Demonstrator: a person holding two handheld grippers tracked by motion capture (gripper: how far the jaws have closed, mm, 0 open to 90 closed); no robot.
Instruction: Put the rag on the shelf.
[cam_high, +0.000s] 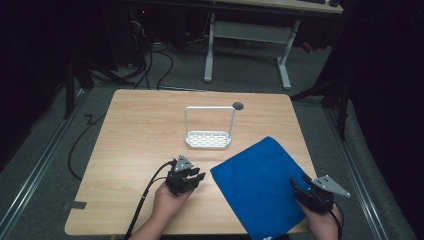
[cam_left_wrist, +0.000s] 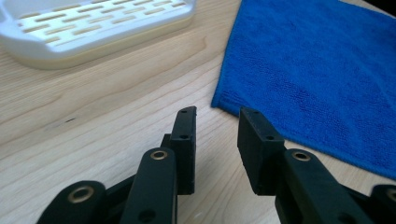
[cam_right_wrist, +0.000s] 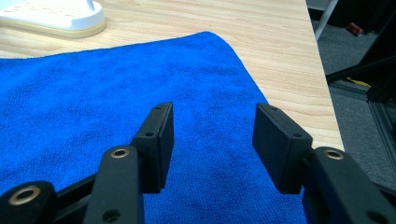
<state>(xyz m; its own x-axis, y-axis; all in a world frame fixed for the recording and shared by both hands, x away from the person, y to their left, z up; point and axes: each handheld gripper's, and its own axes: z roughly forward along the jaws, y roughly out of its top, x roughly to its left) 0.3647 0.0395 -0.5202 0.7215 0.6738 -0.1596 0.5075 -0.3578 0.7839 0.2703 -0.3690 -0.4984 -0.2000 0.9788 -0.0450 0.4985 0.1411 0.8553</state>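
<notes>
Cloth (cam_high: 260, 187) flat at surface's near right corner, ready for lifting | left tool (cam_high: 196, 179) beside its left edge, jaws part-open, empty | right tool (cam_high: 299, 186) over it, jaws apart, gripping nothing | rack (cam_high: 208, 140) mid-surface

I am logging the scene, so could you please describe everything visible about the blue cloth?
The blue cloth is a deep blue, terry-like fabric with a stitched hem, spread flat in one rectangle, turned askew on the wooden table. Its near corner hangs past the table's front edge. The right tool stands open above it; the left tool, also open, is just off its left edge.
</notes>
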